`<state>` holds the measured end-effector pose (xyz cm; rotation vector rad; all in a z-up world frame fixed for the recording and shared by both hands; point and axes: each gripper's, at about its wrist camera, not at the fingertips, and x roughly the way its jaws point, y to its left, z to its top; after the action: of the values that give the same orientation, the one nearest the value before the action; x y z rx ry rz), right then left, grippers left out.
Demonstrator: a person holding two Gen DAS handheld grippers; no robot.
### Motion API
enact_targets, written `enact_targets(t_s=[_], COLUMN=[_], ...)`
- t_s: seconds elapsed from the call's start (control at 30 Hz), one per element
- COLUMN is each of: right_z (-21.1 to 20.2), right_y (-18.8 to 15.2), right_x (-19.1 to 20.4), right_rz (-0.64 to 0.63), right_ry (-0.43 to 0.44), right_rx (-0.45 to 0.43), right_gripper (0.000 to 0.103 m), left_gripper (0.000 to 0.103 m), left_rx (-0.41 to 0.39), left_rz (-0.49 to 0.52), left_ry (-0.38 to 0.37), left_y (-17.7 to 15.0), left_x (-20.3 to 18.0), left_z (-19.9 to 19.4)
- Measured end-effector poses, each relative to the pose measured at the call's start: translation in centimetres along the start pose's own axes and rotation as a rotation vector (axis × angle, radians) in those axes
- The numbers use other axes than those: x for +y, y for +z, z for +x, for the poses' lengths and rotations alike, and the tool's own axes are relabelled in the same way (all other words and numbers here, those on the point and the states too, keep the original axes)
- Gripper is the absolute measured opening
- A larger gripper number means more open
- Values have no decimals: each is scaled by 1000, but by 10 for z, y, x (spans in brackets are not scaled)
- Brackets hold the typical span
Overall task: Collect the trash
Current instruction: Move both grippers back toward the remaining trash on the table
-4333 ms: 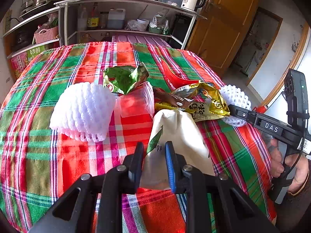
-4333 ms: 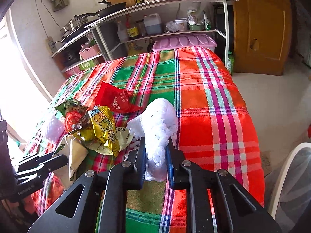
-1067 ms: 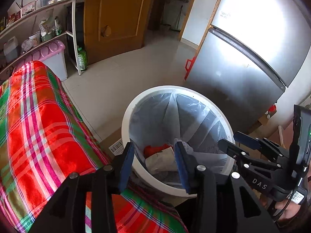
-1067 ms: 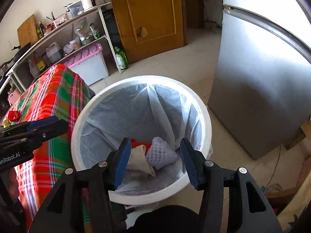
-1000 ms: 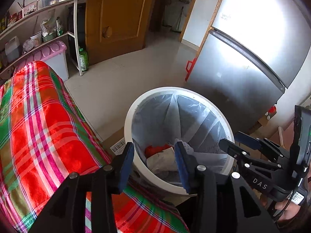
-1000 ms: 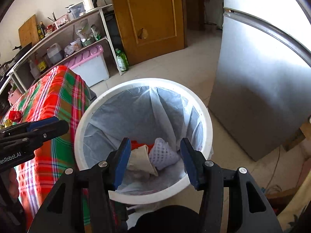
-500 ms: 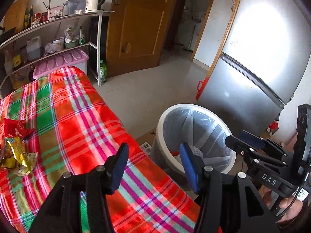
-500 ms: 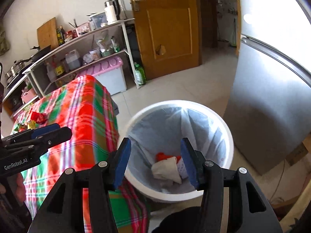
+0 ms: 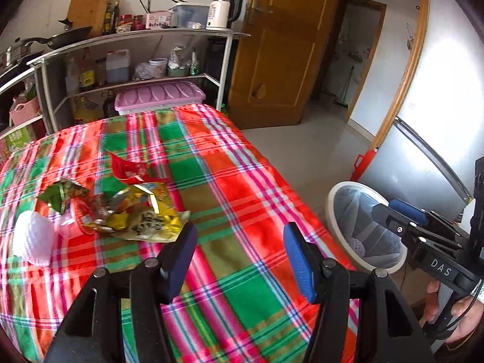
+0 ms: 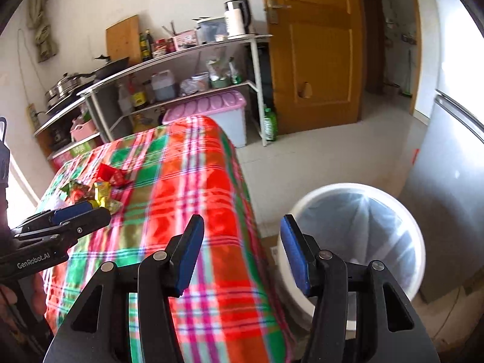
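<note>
From the left wrist view, the left tongs hang over the desk with its plaid cloth, jaws widening and nothing between them. The trash lies in a heap on the left part of the desk: a yellow wrapper nearest the tongs, a red wrapper behind it, a green wrapper to the left, and a white foam net at the left edge, just beside the heap. Off the desk's right edge the bin stands on the floor, lined with a grey bag, with a piece of white netting low inside. The right tongs reach in front of the bin, held by a hand at the lower right.

From the right wrist view, the right tongs are spread wide and empty, over the desk's near corner and the bin beside it. The wrappers show small at the desk's far left side, well apart from the bin. The left tongs enter from the left, over that side of the desk. Shelves of kitchen things stand behind.
</note>
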<state>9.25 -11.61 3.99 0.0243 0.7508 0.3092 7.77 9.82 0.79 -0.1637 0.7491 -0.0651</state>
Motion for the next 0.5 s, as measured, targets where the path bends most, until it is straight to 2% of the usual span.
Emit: enact_targets(t_s=[0.5], right_z=[52], right_y=[19], right_x=[103], right_rz=[-199], right_ry=[146], right_rx=[77], right_gripper=[53], left_gripper=[68], left_rx=[-18], left_rz=[-124], left_ry=[180], left_y=[-15], left_x=[104], left_z=[-30])
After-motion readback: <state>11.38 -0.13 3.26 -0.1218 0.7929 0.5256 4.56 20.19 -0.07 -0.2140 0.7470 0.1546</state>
